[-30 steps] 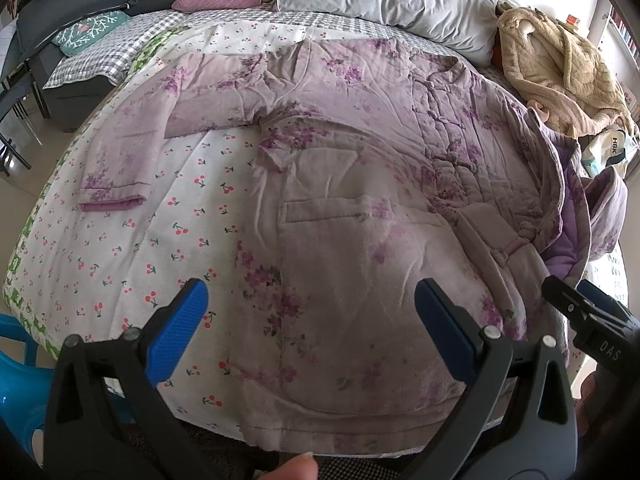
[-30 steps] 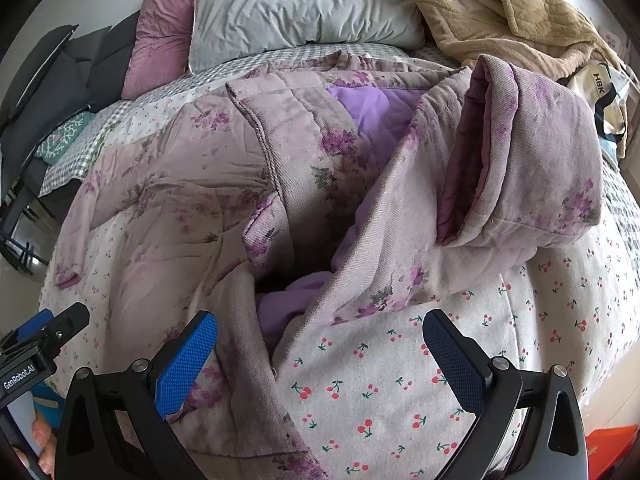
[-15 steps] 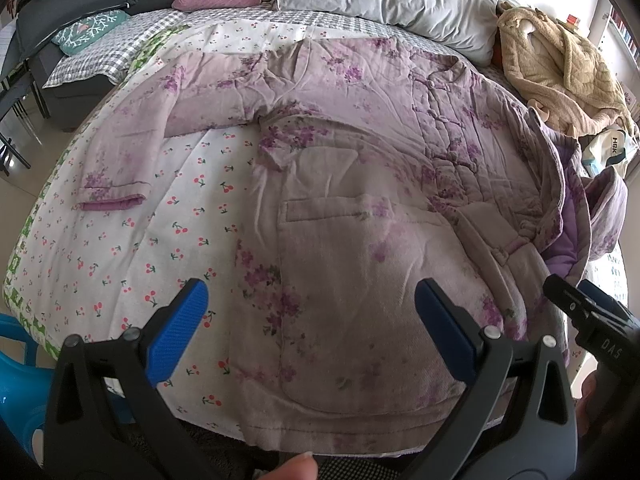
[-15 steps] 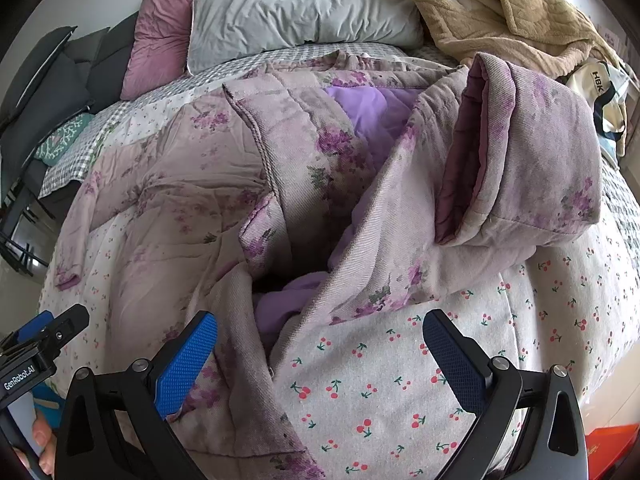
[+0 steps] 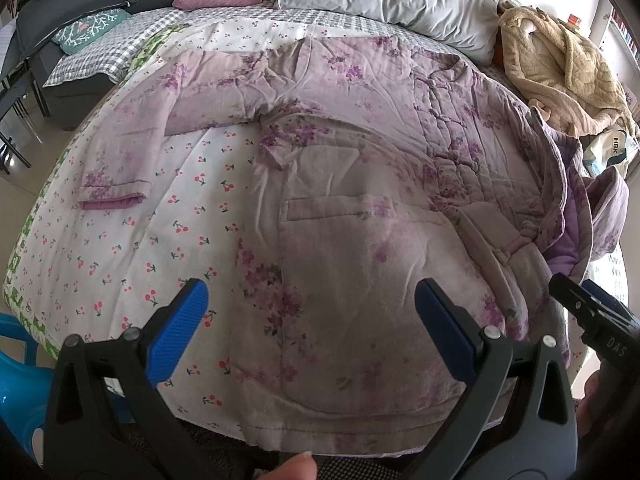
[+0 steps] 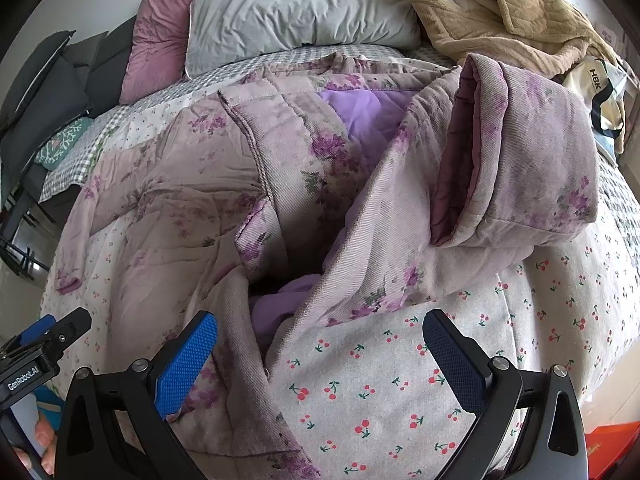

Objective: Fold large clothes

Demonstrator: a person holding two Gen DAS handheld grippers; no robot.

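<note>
Left wrist view: left gripper [image 5: 310,320] has its jaws spread wide, nothing between the blue pads [image 5: 178,334]. It hovers over the near hem of the padded jacket [image 5: 360,208], no contact visible. One jacket, pale lilac with purple flowers, lies front-up and mostly flat on the cherry-print bedspread [image 5: 132,240]. One sleeve [image 5: 128,148] is stretched out to the left, cuff flat on the spread. One patch pocket [image 5: 360,240] sits just ahead of the gripper. The button placket runs up the right side. The jacket's right edge is turned up, purple lining showing. The right gripper's tip [image 5: 592,316] pokes in at the right edge, beside that hem corner. One fingertip [image 5: 292,470] at the bottom edge.

Right wrist view: right gripper [image 6: 320,356] is also fully spread, holding nothing. It sits over the jacket's open front edge [image 6: 248,368], which passes by the left pad; the right pad is over bare bedspread. The second sleeve [image 6: 516,168] is folded up and over, cuff opening facing the camera. Purple lining [image 6: 360,112] is exposed behind it and in the gap below. The left gripper's tip [image 6: 48,340] is at the left edge.

Count: two pillows, one grey [image 6: 300,12], one pink [image 6: 156,40]. One tan fleece robe [image 6: 500,12] at the head of the bed. One teal cushion [image 6: 60,148] far left.
</note>
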